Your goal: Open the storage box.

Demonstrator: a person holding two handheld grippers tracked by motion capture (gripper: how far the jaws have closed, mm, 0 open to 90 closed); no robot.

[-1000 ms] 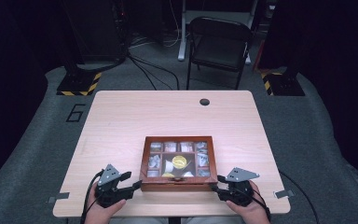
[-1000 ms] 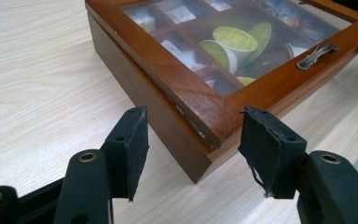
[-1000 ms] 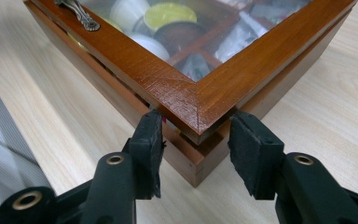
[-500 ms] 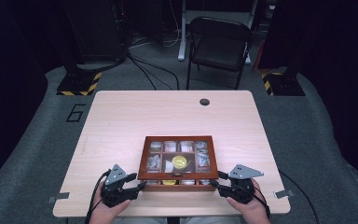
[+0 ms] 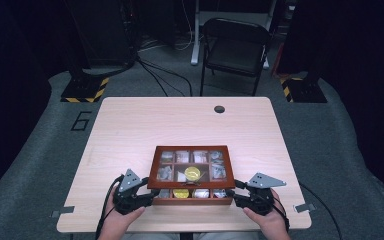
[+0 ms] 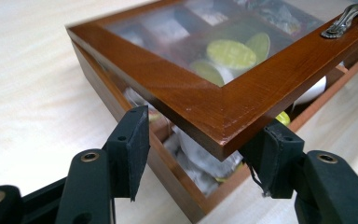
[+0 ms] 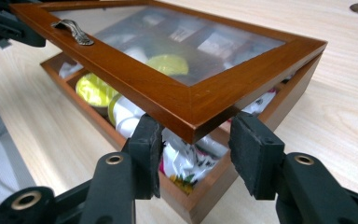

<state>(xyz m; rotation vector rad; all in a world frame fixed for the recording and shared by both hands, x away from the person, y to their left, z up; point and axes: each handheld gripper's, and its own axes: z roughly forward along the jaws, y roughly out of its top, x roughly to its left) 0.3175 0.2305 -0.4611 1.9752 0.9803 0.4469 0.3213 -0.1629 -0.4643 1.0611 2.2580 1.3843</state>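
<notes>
A brown wooden box [image 5: 190,201] with a glass-paned lid [image 5: 190,148] sits at the near middle of the table. It holds yellow capsules [image 5: 192,173] and wrapped packets in compartments. The lid's front edge is raised off the base, its metal handle [image 6: 347,18] [image 7: 72,30] at the front middle. My left gripper [image 5: 152,192] [image 6: 205,149] is shut on the lid's front left corner. My right gripper [image 5: 230,194] [image 7: 193,140] clamps the front right corner; its jaws have just been opening a little, with the lid corner still between the pads.
The light wooden table [image 5: 130,130] has a dark round hole [image 5: 219,109] near its far edge. A black folding chair [image 5: 235,45] stands beyond it. Cables trail from both grippers towards the near table edge.
My left gripper has moved right onto the box's front left corner. The lid's front edge has lifted, so the front row of compartments now shows beneath it.
</notes>
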